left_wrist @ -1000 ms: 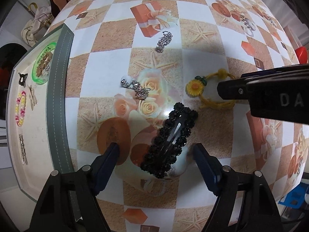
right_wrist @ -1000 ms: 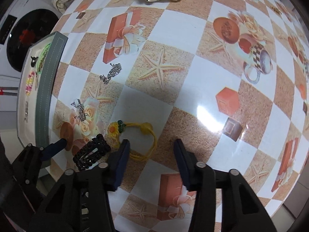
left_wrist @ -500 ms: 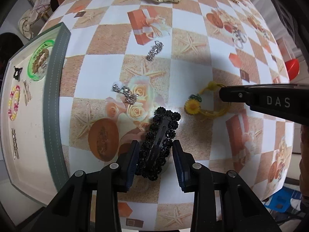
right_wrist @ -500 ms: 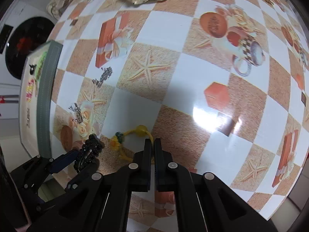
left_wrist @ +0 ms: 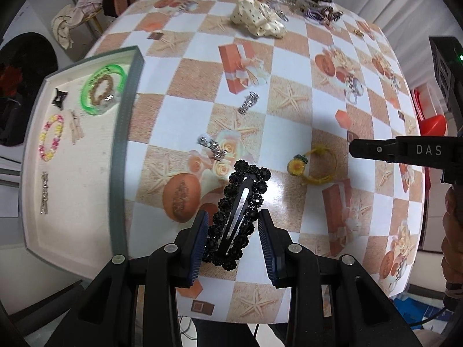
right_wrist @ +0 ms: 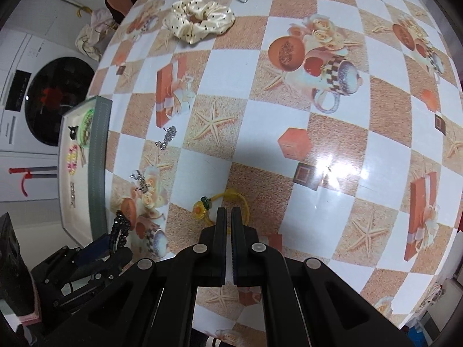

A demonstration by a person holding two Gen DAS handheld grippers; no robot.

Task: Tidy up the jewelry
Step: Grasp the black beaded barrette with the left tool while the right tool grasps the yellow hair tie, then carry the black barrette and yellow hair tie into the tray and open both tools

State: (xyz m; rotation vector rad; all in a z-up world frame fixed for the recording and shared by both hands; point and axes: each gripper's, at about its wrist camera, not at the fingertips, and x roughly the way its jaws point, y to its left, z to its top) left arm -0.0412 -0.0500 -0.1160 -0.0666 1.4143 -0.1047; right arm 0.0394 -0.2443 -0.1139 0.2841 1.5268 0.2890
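My left gripper (left_wrist: 233, 228) is shut on a black beaded hair clip (left_wrist: 238, 208) and holds it above the table's near edge; the clip also shows in the right wrist view (right_wrist: 120, 228). My right gripper (right_wrist: 227, 217) is shut and holds nothing that I can see, just above a yellow hair tie with a sunflower (right_wrist: 220, 205), which lies on the tablecloth (left_wrist: 315, 166). In the left wrist view the right gripper (left_wrist: 356, 147) hovers right of the tie. A grey-rimmed tray (left_wrist: 121, 133) at the left holds a green bangle (left_wrist: 101, 89) and a pink-yellow bracelet (left_wrist: 52, 138).
Two silver earrings (left_wrist: 214, 149) (left_wrist: 249, 102) lie between the tray and the hair tie. A cream dotted scrunchie (left_wrist: 257, 20) and a pile of hair accessories (left_wrist: 315, 3) sit at the far edge. A washing machine (right_wrist: 43, 101) stands beyond the table's left side.
My left gripper closed on the black hair clip and lifted it. My right gripper shut and rose above the yellow hair tie, which stays on the table.
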